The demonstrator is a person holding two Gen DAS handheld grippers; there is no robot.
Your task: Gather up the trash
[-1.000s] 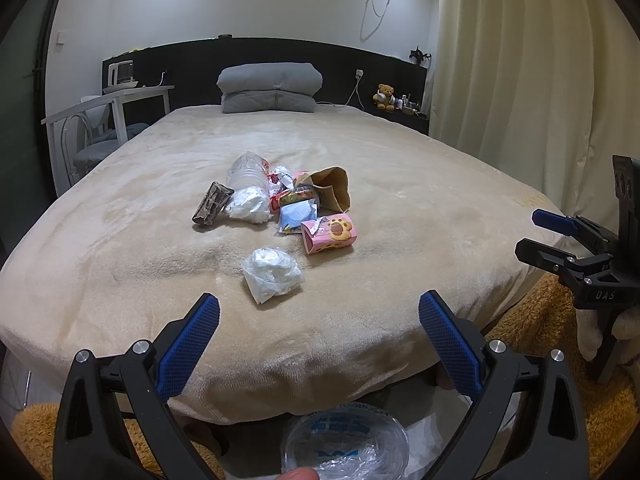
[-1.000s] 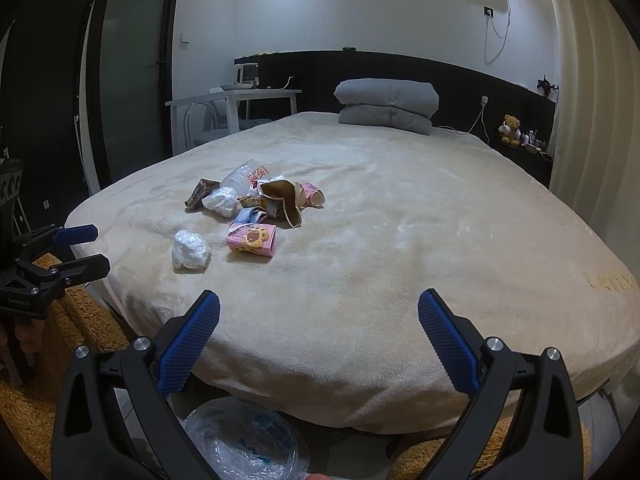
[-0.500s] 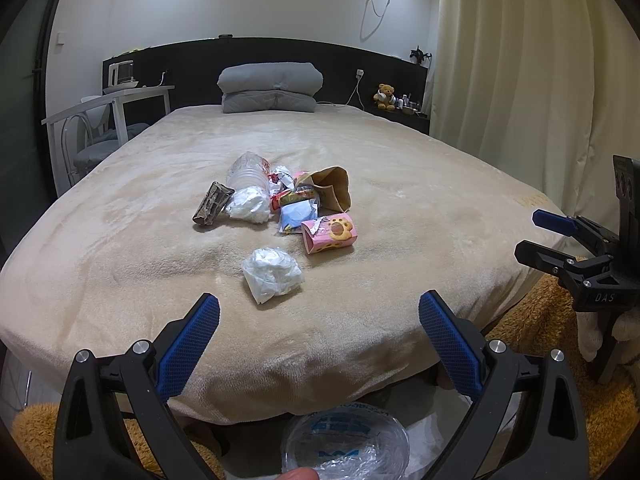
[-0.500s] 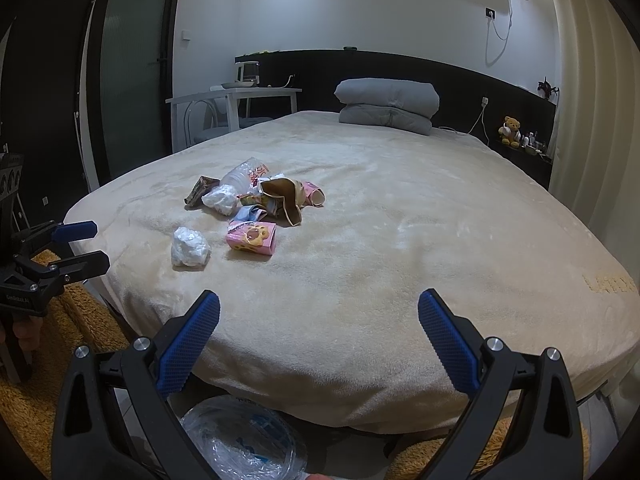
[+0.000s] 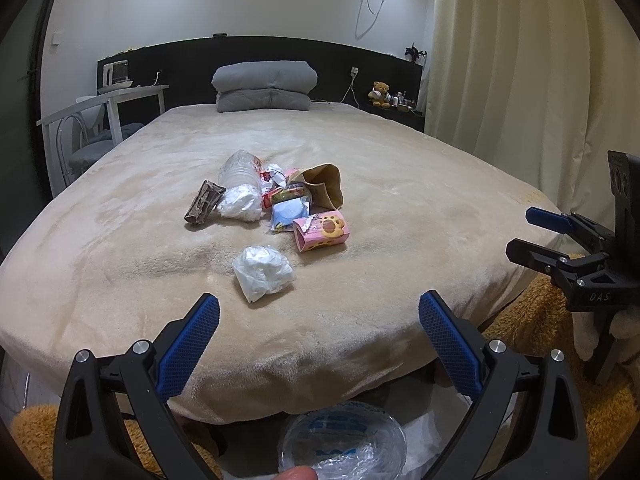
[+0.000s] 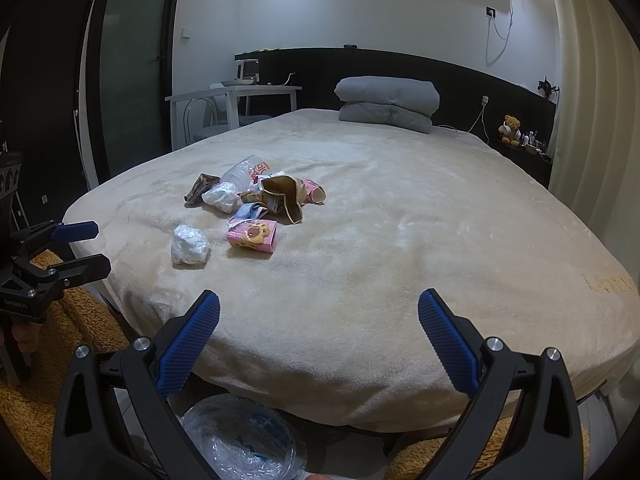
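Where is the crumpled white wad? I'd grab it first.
The crumpled white wad lies alone on the bed, nearest its foot, just in front of the pink box.

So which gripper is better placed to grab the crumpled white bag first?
Probably the left gripper: open, with the crumpled white bag just ahead between its fingers. From the right gripper, the bag lies off to the left.

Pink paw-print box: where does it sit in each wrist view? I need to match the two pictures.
Left wrist: pink box just right of centre, behind and right of the white wad.
Right wrist: pink box left of centre, right of the white wad.
Shared landmark: the brown paper bag lies just behind the box in both views.
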